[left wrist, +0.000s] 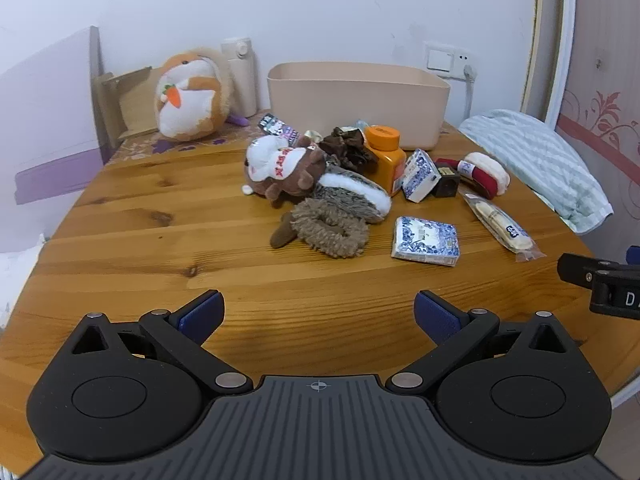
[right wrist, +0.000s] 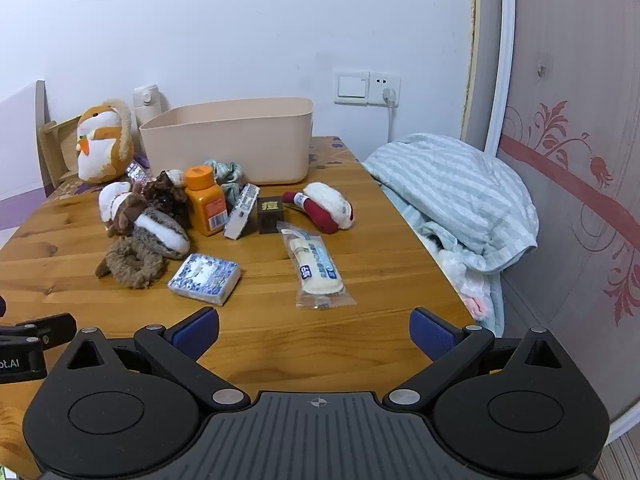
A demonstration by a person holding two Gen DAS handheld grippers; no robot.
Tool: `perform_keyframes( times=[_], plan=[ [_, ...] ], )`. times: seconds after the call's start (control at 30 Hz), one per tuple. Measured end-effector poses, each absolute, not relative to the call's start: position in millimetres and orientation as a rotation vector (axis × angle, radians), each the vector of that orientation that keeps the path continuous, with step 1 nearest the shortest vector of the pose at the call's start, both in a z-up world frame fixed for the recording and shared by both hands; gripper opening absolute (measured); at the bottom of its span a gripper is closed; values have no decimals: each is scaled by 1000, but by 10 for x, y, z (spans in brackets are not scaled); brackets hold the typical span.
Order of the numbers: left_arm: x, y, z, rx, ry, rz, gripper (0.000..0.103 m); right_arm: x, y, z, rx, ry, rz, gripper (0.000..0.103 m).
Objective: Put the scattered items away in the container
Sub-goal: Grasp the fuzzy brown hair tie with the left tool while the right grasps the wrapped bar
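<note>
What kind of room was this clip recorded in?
Most likely a bedroom at home. A striped quilt is bunched against the wooden table, plush toys such as the hamster sit by the wall, and a floral-patterned wardrobe door stands at right.

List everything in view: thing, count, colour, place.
storage bin: 1, beige, back of table
wooden table: 1, brown, under everything
tissue packs: 2, blue-white, one flat in front, one on edge by the bottle
pill bottle: 1, orange, mid-pile
snack packet: 1, clear wrapper, right front
squirrel plush: 1, brown-white, left of pile
scrunchie: 1, brown, front left
small box: 1, dark, centre
red-white plush: 1, right of box
hamster plush: 1, orange-white, back left
left gripper: open, empty
right gripper: open, empty
</note>
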State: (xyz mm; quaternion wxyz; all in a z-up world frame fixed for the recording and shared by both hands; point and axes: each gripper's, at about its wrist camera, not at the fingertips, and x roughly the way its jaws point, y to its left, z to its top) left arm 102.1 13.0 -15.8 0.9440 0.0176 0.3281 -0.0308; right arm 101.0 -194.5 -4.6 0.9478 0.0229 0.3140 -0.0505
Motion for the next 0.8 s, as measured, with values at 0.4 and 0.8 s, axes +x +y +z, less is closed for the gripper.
perform_keyframes(
  times=[0.4,0.8],
  plan=[
    [1512,134,-216,22,685,-83,103,1479,-2106,-193,81,682,-114,96],
    [1995,189,-380,-24,730,-64,103,1976,-2202,-416,59,755,-119,89]
  ],
)
